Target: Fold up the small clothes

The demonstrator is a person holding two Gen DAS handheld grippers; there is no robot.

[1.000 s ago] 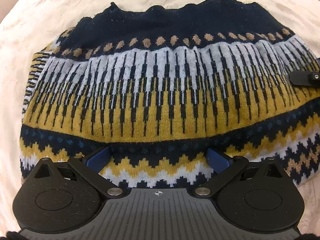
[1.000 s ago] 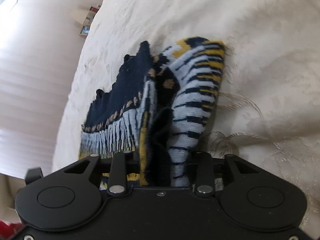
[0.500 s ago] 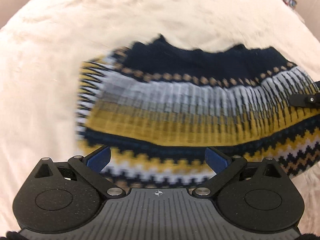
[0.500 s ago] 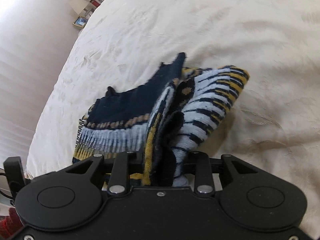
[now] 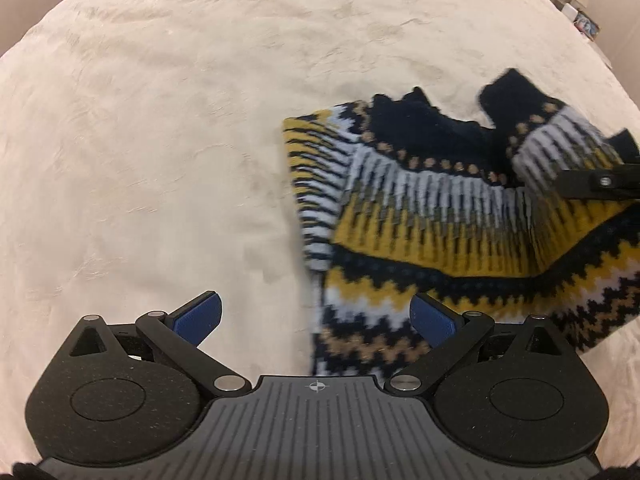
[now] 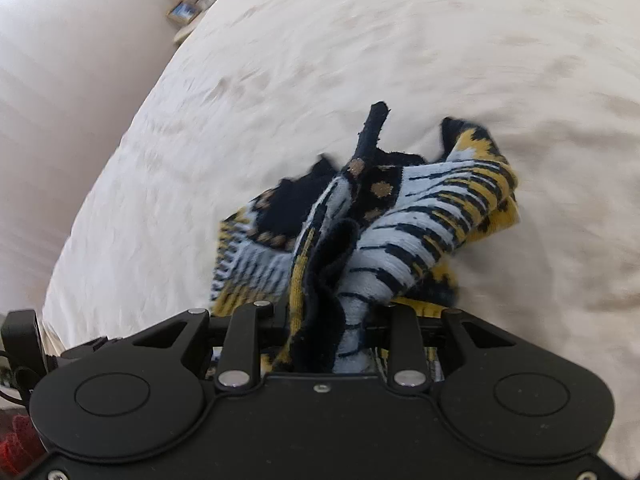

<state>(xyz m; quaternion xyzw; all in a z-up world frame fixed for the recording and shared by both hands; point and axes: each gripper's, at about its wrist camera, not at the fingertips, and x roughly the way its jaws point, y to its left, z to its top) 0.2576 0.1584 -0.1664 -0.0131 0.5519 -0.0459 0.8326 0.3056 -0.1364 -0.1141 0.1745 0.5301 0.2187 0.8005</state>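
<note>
My left wrist camera looks steeply down over its tongs (image 5: 316, 316) at the bed (image 5: 160, 140), the sweater (image 5: 460, 240) lying right of centre. My right wrist camera sits close above the bunched sweater (image 6: 360, 240). Both views share sweater and bed (image 6: 440, 60).

Bare cream bedspread (image 5: 160, 140) left of the knitted sweater (image 5: 440, 232), open passage there, wall (image 6: 60, 100) and possibly shelving beyond the bed's edge
</note>
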